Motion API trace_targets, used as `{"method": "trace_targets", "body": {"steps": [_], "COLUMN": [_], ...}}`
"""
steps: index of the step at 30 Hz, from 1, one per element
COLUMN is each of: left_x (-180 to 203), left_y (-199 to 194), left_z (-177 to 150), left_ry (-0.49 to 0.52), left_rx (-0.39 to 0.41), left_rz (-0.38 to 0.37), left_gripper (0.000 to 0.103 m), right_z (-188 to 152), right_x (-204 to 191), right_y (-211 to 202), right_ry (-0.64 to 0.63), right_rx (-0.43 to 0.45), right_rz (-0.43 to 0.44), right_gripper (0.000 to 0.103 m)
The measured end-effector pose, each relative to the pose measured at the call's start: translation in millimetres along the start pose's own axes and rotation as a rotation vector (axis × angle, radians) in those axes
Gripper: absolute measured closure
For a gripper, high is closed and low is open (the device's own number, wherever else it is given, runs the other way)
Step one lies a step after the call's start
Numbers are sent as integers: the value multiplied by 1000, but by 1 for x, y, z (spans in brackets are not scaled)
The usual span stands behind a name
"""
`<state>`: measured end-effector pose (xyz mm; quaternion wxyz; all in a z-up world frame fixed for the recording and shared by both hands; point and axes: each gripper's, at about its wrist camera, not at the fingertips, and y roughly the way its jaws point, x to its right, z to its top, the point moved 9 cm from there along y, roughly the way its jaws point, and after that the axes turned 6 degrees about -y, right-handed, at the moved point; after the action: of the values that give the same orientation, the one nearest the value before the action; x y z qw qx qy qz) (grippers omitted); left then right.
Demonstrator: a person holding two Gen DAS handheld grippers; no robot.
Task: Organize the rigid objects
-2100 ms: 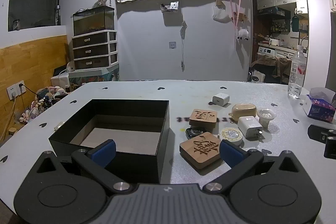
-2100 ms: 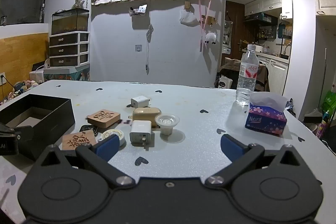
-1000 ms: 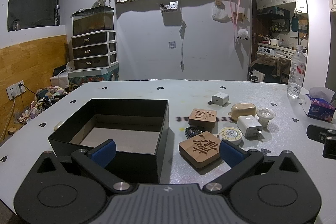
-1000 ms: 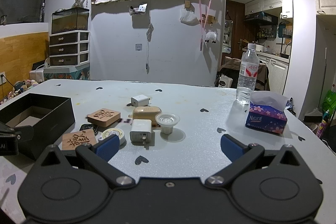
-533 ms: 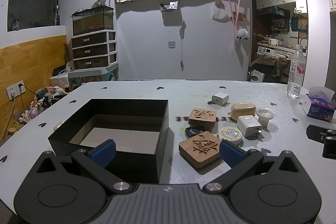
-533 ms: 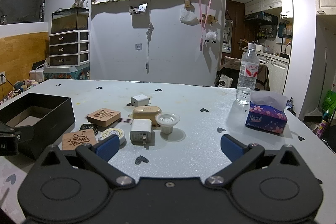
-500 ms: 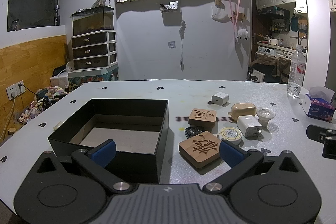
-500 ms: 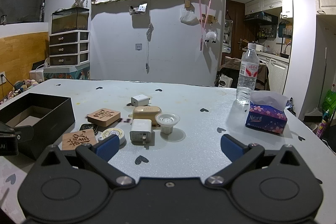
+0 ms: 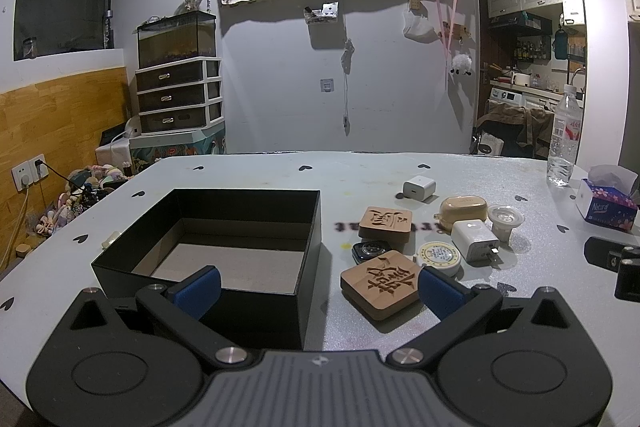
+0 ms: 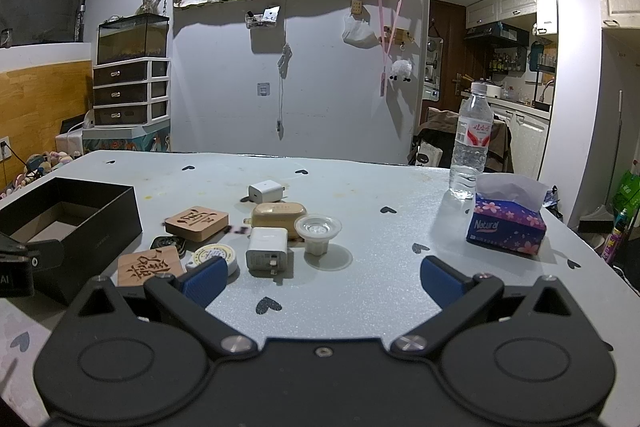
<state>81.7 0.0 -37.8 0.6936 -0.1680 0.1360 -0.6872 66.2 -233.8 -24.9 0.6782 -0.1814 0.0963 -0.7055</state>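
An open black box (image 9: 224, 235) (image 10: 76, 223) sits on the table's left, with only a cardboard floor showing inside. Right of it lies a cluster: two carved wooden blocks (image 9: 382, 285) (image 9: 385, 225), a dark watch face (image 9: 370, 251), a round white tin (image 9: 438, 257), a white plug charger (image 9: 474, 239) (image 10: 267, 245), a tan earbud case (image 10: 279, 214), a clear plastic cup (image 10: 318, 231) and a small white charger (image 10: 267, 191). My left gripper (image 9: 318, 287) is open low over the box's near right corner. My right gripper (image 10: 324, 279) is open over bare table near the cluster.
A water bottle (image 10: 470, 143) and a purple tissue box (image 10: 506, 223) stand at the table's right. The right gripper's black body (image 9: 616, 261) shows at the right edge of the left wrist view. Black heart marks dot the grey table (image 10: 360, 307).
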Motion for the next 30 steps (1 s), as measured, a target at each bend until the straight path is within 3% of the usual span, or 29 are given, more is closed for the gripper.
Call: {"method": "trace_targets", "body": {"steps": [30], "left_x": [-1], "left_y": [1], "left_z": [4], "left_ry": [9], "left_rx": [12], "left_rz": [3], "left_gripper": [0], "right_z": [2], "right_x": [0], "right_y": [0], "right_ry": [0], "right_rx": [4], "right_rz": [2], "right_gripper": [0]}}
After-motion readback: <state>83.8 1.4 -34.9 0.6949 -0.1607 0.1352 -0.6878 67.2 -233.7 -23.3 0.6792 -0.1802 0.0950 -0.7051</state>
